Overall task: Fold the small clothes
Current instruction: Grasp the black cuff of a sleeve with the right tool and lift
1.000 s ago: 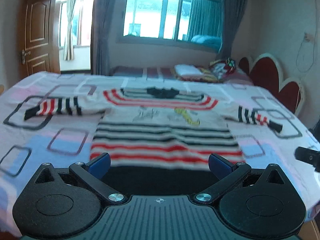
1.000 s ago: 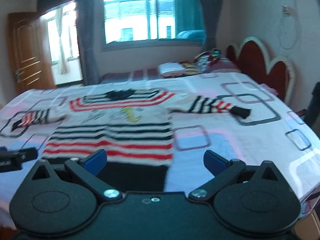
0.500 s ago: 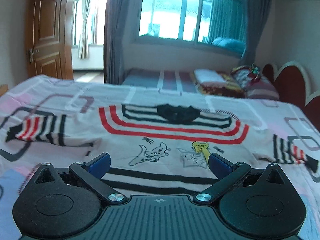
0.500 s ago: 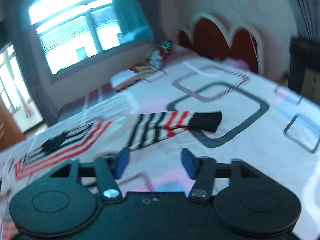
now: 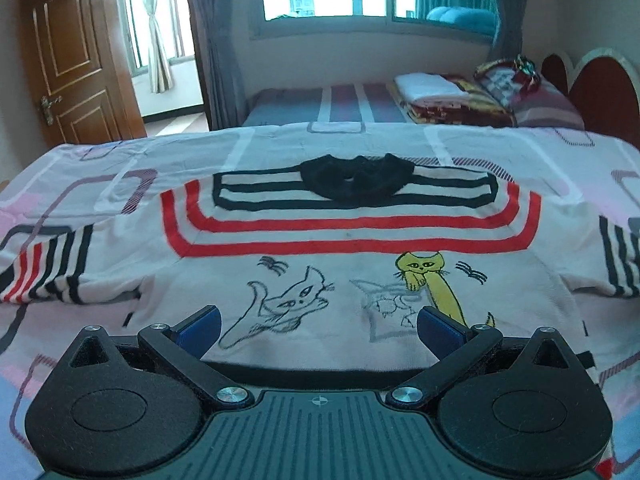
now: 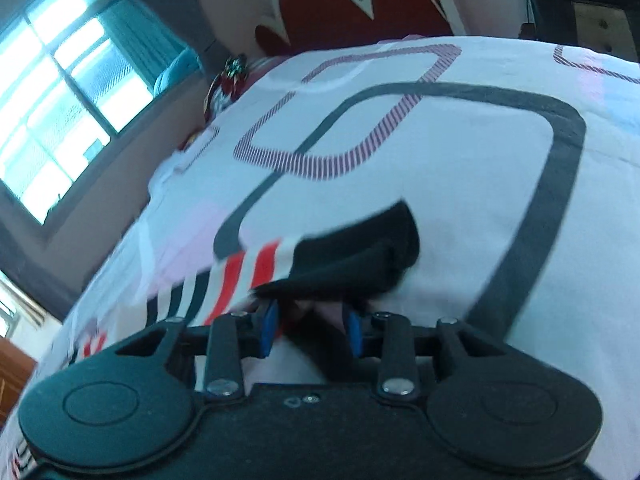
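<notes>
A small white sweater [image 5: 352, 256] with red and black stripes, cat drawings and a black collar lies spread flat on the bed. My left gripper [image 5: 318, 330] is open and hovers low over the sweater's chest. Its striped left sleeve [image 5: 48, 268] lies out to the left. In the right wrist view my right gripper [image 6: 312, 328] is partly closed, with its blue pads [image 6: 269, 328] either side of the right sleeve's black cuff [image 6: 360, 248]. The cuff's near edge sits between the jaws. I cannot tell whether the pads touch the fabric.
The bed carries a white sheet [image 6: 460, 152] patterned with grey and pink rounded squares. Folded blankets and pillows [image 5: 472, 96] lie on a second bed behind. A red headboard [image 6: 360, 4] stands at the right, a wooden door [image 5: 72, 60] at the far left.
My left gripper moved forward over the sweater from hem to chest. My right gripper swung right to the sleeve cuff, dropped low and narrowed its jaws around it.
</notes>
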